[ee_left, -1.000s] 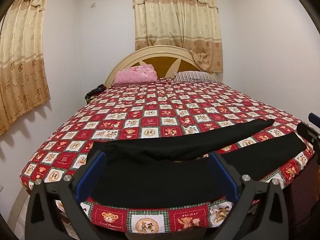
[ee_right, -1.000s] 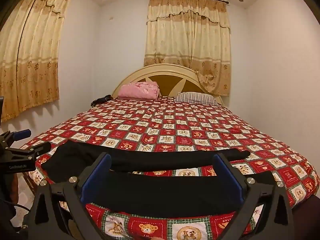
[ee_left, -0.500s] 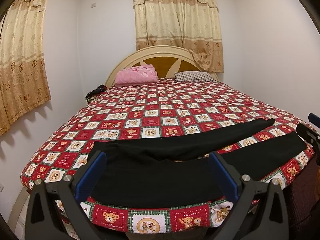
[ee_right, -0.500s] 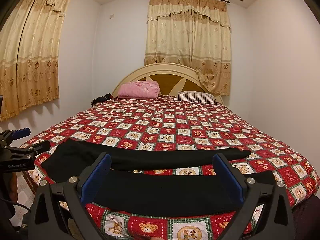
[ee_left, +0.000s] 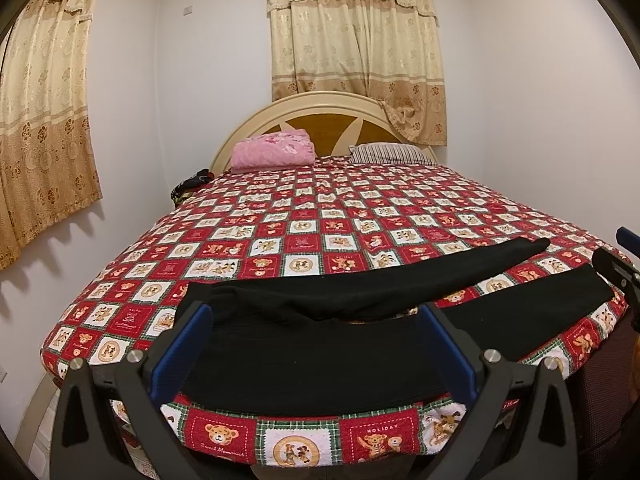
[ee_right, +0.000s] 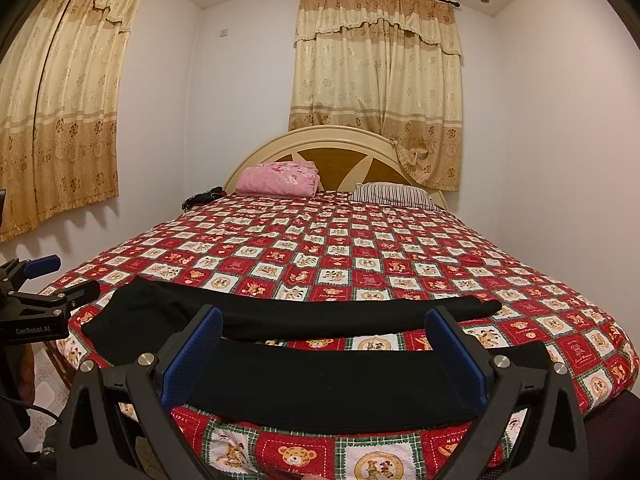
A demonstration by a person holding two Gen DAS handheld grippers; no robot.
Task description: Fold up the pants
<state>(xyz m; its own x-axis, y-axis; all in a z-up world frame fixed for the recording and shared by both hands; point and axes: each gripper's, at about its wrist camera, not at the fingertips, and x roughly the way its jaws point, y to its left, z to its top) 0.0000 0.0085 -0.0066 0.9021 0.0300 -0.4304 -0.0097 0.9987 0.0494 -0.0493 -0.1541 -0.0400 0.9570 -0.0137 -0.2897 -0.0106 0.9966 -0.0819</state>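
Note:
Black pants [ee_left: 320, 356] lie flat along the near edge of the bed, waist to the left, both legs spread apart toward the right. My left gripper [ee_left: 316, 344] hovers open in front of the waist end, nothing between its blue pads. In the right wrist view the pants [ee_right: 332, 384] stretch across the foreground, the far leg [ee_right: 320, 316] angled behind the near one. My right gripper [ee_right: 326, 344] stands open before the near leg, holding nothing. The left gripper [ee_right: 44, 284] shows at the left edge of that view, and the right gripper's tip [ee_left: 616, 264] at the right edge of the left wrist view.
The bed carries a red, white and green teddy-bear quilt [ee_left: 320, 216]. A folded pink blanket [ee_left: 274, 154] and a striped pillow [ee_left: 386, 154] rest by the cream headboard [ee_right: 336, 140]. Dark items [ee_left: 192, 184] sit at the bed's far left. Curtains hang on both walls.
Both cameras have drifted only slightly; the pants lie as before and both grippers stay open.

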